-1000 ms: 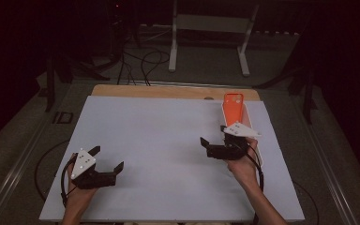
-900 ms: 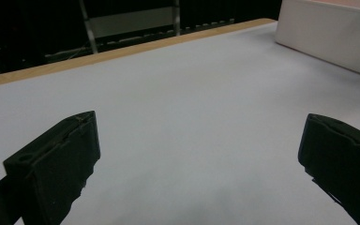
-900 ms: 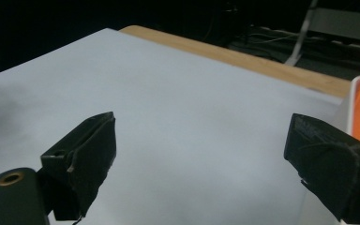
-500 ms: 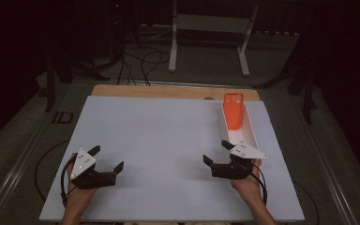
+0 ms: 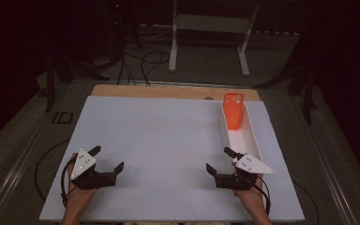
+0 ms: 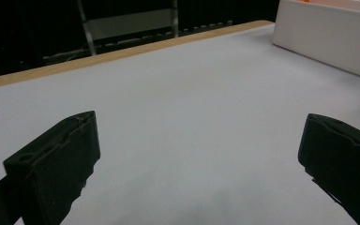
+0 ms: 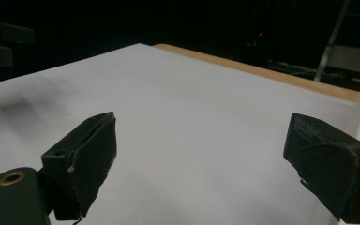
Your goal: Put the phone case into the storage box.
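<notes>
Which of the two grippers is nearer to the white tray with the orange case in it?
The right gripper. It sits just beside the near end of the white tray; the left gripper is across the table from it.

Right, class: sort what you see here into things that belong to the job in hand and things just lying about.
Part of the job:
- orange phone case, standing in the tray
- white tray
- right hand-held gripper, open
- left hand-held gripper, open

Just lying about:
- metal stand beyond the table
- cables on the floor
</notes>
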Tool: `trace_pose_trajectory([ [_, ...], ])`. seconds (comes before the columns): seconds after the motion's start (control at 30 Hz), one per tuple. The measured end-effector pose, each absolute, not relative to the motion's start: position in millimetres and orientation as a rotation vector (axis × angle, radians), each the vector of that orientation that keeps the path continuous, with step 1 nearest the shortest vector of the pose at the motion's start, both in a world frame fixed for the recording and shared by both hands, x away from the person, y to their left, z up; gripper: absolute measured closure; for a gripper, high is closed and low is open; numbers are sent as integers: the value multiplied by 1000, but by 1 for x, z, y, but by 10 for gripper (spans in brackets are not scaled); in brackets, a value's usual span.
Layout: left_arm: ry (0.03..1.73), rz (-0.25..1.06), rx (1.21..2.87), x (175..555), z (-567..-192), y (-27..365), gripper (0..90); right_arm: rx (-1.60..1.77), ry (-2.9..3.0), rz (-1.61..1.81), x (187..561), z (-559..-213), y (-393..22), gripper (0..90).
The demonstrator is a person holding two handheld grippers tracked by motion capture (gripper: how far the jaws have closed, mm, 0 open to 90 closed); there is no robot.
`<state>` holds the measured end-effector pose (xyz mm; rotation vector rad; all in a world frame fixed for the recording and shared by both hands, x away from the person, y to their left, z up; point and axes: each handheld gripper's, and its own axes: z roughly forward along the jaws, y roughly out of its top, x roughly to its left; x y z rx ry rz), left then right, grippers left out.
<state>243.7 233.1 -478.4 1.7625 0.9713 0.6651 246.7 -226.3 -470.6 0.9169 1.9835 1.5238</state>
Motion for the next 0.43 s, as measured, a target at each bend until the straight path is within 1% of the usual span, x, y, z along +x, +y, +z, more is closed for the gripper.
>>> trace_pose_trajectory([
  [0.2,970,662,1768,244,-479,232,0,916,1981,1536,238,-474,-230,97],
  [0.43,970,665,1769,244,-479,233,0,898,1989,1538,238,-476,-229,97],
])
